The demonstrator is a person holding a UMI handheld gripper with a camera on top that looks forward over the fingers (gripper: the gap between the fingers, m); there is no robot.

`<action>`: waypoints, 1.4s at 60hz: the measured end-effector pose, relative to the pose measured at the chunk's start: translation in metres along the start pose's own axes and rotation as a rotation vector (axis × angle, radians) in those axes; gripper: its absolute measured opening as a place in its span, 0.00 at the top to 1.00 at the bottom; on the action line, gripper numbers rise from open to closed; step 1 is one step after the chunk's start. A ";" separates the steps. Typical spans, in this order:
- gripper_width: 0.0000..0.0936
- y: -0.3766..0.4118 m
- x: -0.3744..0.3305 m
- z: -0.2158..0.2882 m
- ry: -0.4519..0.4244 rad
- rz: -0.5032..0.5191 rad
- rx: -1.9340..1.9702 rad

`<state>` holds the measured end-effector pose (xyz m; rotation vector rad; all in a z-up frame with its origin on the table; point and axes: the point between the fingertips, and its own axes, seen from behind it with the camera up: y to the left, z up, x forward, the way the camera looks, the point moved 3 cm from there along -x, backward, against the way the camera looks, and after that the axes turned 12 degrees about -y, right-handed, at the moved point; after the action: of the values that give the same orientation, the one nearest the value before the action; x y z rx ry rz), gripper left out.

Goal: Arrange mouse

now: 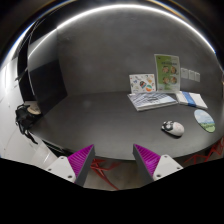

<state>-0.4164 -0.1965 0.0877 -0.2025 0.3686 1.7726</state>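
Note:
A small white and grey mouse (172, 128) lies on the dark grey tabletop (100, 115), beyond my right finger and off to its right. My gripper (112, 158) is open, its two magenta pads (80, 158) set wide apart with nothing between them. The fingers hover above the table's near part, well short of the mouse.
Papers and booklets (155, 98) lie at the far right of the table, with an upright leaflet (166, 70) behind them and a round green disc (205, 121) right of the mouse. A black cable and device (27, 112) sit at the left edge. Red marks (108, 166) show under the fingers.

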 end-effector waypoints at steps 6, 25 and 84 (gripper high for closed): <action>0.13 -0.035 -0.008 -0.002 0.008 -0.016 -0.020; 0.13 -0.221 0.013 -0.010 -0.003 -0.108 -0.137; 0.54 -0.259 0.135 0.012 0.087 -0.168 -0.089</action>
<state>-0.1955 -0.0178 0.0187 -0.3648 0.3259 1.6184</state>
